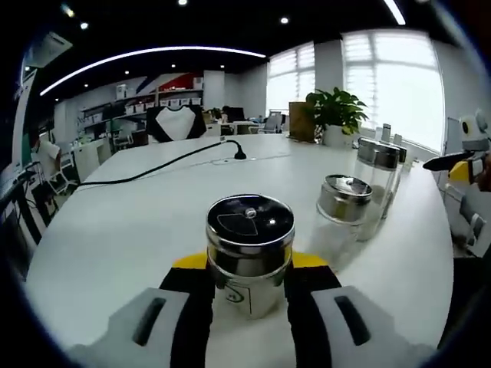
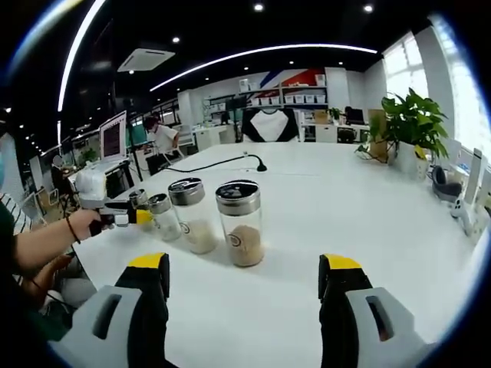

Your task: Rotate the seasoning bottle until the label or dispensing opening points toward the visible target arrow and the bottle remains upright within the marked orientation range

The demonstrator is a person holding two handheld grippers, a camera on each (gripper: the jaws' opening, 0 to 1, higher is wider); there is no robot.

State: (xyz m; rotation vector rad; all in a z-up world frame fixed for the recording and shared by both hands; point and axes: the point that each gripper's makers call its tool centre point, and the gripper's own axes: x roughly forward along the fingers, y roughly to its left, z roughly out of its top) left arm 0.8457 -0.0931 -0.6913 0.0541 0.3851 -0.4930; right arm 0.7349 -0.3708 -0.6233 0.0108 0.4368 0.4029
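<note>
A glass seasoning bottle (image 1: pixel 249 253) with a shiny metal shaker lid stands upright on the white table (image 1: pixel 138 230). My left gripper (image 1: pixel 249 264) is shut on it, the black jaws pressing both sides and the yellow tips showing just behind. In the right gripper view that same left gripper (image 2: pixel 132 217), held by a person's hand (image 2: pixel 80 226), sits at the left end of a row of bottles. My right gripper (image 2: pixel 245 264) is open and holds nothing; a bottle of brown powder (image 2: pixel 239 224) stands just ahead of it.
More lidded bottles (image 1: pixel 345 203) (image 1: pixel 377 172) line up to the right of the held one, seen too as a white-powder bottle (image 2: pixel 192 216). A black cable (image 1: pixel 169 162) crosses the far table. A potted plant (image 2: pixel 410 126) stands at the far right edge.
</note>
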